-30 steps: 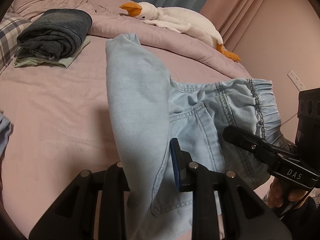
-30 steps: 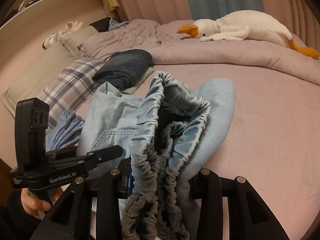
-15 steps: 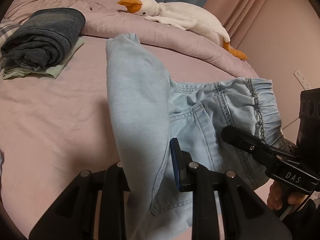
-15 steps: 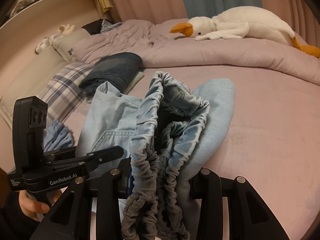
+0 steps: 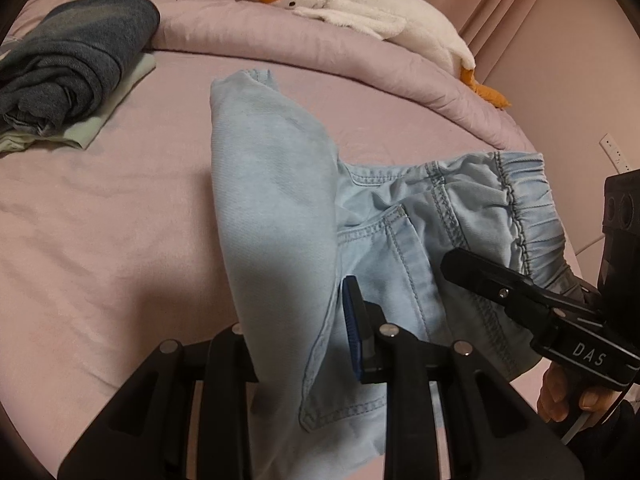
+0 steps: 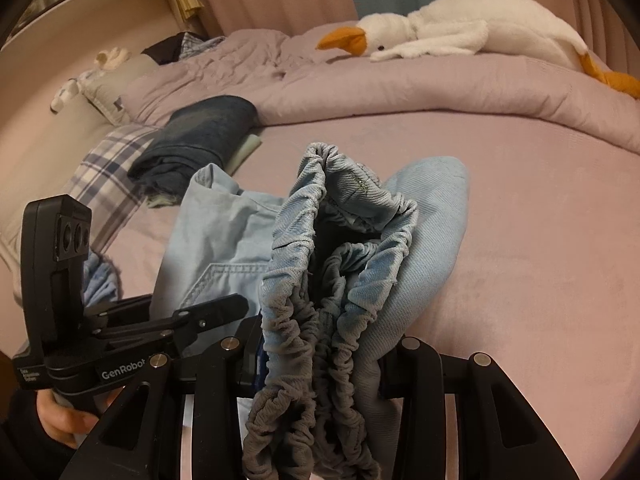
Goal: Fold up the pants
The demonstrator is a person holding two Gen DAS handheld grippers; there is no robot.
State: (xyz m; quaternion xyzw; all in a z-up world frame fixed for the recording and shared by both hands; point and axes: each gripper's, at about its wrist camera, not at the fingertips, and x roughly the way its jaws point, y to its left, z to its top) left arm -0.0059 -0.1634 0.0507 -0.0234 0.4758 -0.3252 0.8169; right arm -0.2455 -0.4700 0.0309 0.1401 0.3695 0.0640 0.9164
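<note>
The light blue denim pants (image 5: 280, 216) are held up above the pink bed (image 5: 100, 200), folded over. My left gripper (image 5: 300, 332) is shut on the folded leg part near a back pocket (image 5: 384, 280). My right gripper (image 6: 320, 360) is shut on the bunched elastic waistband (image 6: 332, 280). In the left wrist view the right gripper (image 5: 532, 304) is at the right by the waistband (image 5: 520, 208). In the right wrist view the left gripper (image 6: 160, 328) is at the left on the pants (image 6: 216, 232).
A folded dark denim stack (image 5: 72, 60) lies on a pale green cloth at the far left. A white plush goose (image 5: 360, 12) lies on the rolled duvet (image 5: 320, 52) at the back. A plaid pillow (image 6: 108, 168) is at the left; the wall and socket (image 5: 612, 152) stand right.
Both grippers, still shut on the pants, have moved forward over the bed toward the duvet and goose. The pants keep the same folded shape.
</note>
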